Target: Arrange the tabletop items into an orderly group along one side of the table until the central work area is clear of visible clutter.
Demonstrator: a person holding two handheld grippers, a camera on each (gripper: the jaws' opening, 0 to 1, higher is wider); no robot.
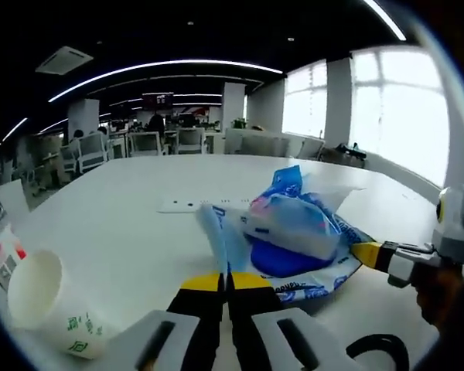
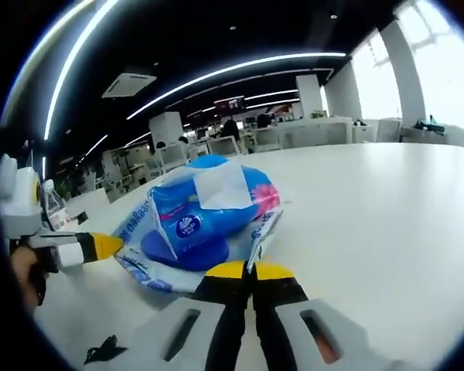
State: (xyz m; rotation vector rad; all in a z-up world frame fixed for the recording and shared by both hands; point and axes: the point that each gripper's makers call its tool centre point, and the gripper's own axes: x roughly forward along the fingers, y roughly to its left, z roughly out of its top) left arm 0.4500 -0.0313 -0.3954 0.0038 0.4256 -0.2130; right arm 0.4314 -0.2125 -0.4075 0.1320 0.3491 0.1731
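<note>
A blue and white tissue pack in a loose plastic wrapper sits at the middle of the white table. My left gripper is shut on a pale flap of that wrapper at the pack's near side. My right gripper comes in from the right, its yellow tips at the wrapper's edge. In the right gripper view the tissue pack is just ahead, and my right gripper is shut on a thin fold of its wrapper. The left gripper meets the pack from the left. I cannot tell if the pack is lifted.
A white paper cup with green print lies on its side at the near left. A printed packet is at the left edge. A flat white strip lies behind the pack. A small black object lies on the table. Office chairs and desks stand beyond.
</note>
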